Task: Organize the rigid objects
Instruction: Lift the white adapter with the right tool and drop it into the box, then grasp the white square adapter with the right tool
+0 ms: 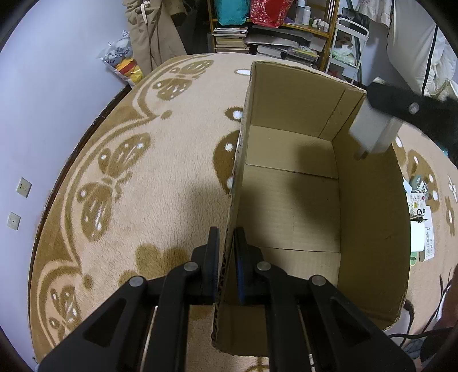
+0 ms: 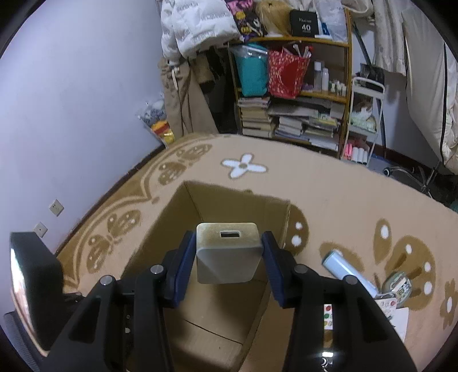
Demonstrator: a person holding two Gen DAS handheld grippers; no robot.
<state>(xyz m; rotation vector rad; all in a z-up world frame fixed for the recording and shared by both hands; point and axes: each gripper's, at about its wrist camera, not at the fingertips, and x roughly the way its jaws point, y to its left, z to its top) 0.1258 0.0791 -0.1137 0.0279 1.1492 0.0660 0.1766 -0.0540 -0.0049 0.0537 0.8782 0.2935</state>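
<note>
One white charger [image 2: 228, 255] pinched in the right hand-held gripper [image 2: 227, 264] hangs above the cardboard box [image 1: 289, 194]; left hand-held gripper [image 1: 226, 257] clamps its wall

black box [image 2: 304, 23] on top shelf | reads "40" | smaller print above unreadable

The left gripper [image 1: 226, 257] is closed on the near wall of the cardboard box [image 1: 286, 200], one finger kept outside the wall and the other inside it. The right gripper [image 2: 227, 259] is held above the open box, angled downward, and its blue-padded fingers [image 2: 183, 266] are clamped on the two sides of a white USB charger block [image 2: 228, 251], whose port is turned forward.
</note>
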